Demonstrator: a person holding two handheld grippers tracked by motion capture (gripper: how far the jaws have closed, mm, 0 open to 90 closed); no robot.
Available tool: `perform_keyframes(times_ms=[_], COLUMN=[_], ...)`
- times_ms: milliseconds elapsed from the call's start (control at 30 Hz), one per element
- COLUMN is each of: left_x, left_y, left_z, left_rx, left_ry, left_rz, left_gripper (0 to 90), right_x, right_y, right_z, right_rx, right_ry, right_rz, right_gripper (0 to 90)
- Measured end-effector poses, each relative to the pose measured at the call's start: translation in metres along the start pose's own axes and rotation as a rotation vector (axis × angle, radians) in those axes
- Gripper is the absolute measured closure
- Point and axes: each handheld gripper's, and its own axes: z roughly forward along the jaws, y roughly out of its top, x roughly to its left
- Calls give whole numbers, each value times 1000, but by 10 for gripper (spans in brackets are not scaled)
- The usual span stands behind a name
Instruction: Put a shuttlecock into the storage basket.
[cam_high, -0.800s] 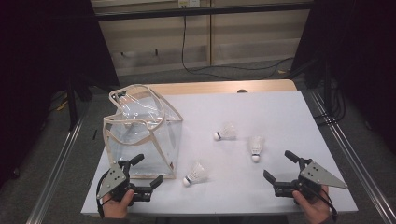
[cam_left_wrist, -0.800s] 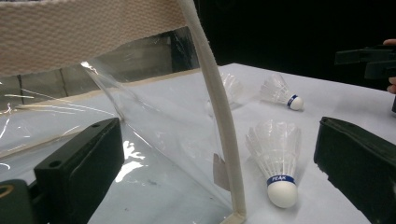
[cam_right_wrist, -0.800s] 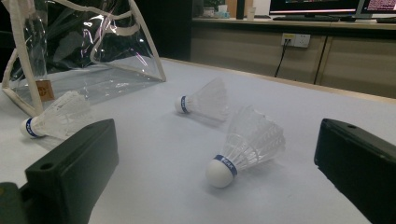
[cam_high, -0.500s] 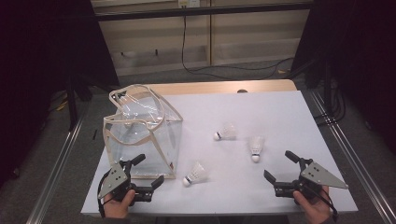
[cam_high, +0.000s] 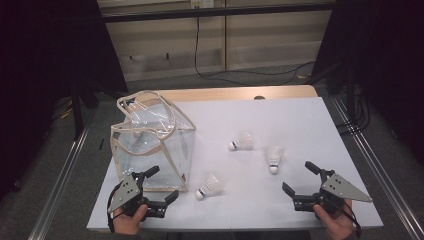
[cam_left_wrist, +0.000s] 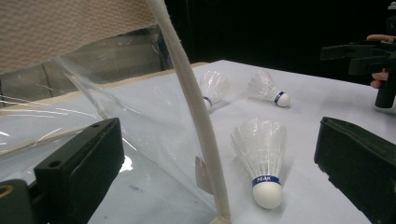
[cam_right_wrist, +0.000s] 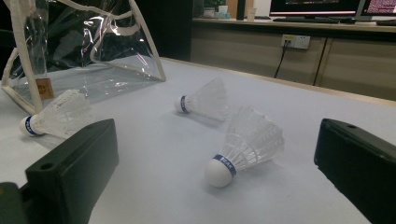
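While both hand-held grippers, left (cam_high: 161, 186) and right (cam_high: 298, 176), wait wide open and empty, three white feathered shuttlecocks (cam_high: 208, 186) lie right of the clear plastic bag (cam_high: 150, 145), likely awaiting bagging.

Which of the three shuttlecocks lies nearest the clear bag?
The shuttlecock by the bag's front corner, nearest the left gripper; the other two lie farther right.

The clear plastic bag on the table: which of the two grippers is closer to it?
Left. The left gripper sits right at the clear bag's front corner; the right gripper is far across the table, beyond the shuttlecocks.
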Motion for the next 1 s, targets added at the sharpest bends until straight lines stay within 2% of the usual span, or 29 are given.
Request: perform_keyframes(times_ms=[300, 367, 600, 900, 1000], left_x=[-5, -7, -13, -18, -19], left_y=[2, 2, 1, 2, 2], left_z=[5, 7, 11, 21, 22], left_rx=[5, 2, 18, 39, 38], left_ry=[-27, -38, -82, -125, -122], left_rz=[7, -4, -3, 14, 13], left_gripper=[16, 16, 16, 12, 9], right_x=[0, 0, 1, 3, 3], right_y=[0, 0, 1, 1, 1], right_z=[0, 0, 0, 1, 1], right_rx=[-6, -5, -5, -4, -7], right_ry=[0, -1, 7, 9, 8], right_rz=[-3, -7, -12, -17, -18], right_gripper=[0, 0, 0, 0, 0])
